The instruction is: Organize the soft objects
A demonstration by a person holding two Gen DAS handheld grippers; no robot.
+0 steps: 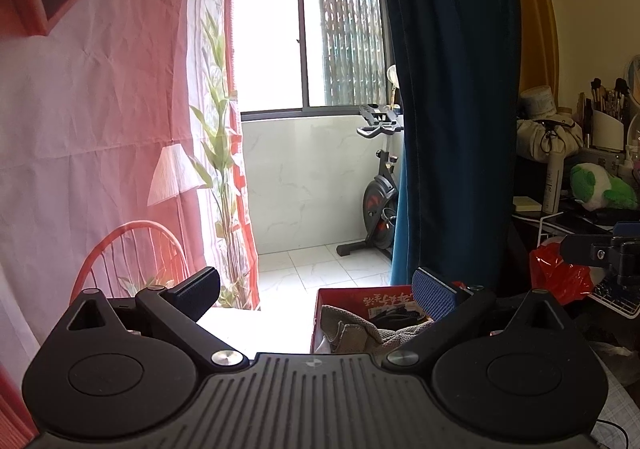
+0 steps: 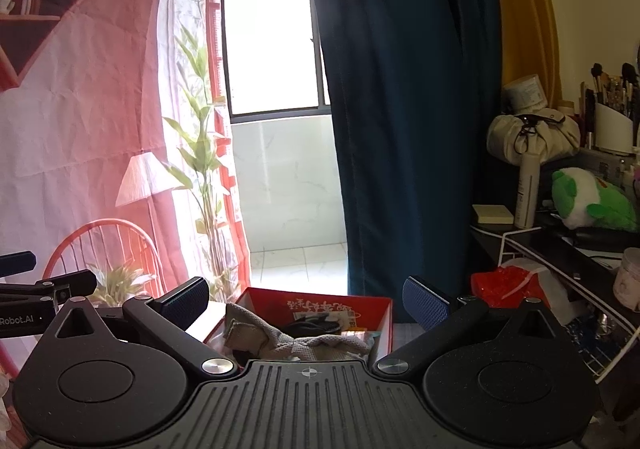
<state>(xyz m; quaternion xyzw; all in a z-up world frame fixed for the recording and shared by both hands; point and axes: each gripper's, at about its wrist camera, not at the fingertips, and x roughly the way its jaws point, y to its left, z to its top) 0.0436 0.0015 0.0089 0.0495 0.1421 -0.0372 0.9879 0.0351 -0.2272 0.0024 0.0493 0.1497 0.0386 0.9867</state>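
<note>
Beige knitted cloth (image 2: 296, 341) lies limp between the right gripper (image 2: 308, 303)'s spread, empty jaws, inside the red box (image 2: 384, 313); likely light, pinch a raised fold. Left gripper (image 1: 320, 295) also spread.

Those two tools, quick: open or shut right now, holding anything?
Left tool: open, holding nothing.
Right tool: open, holding nothing.

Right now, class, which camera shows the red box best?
The right wrist view: the red box sits centred between its claw's fingers, three walls visible. The left wrist view shows it off-centre, partly hidden by a finger.
</note>
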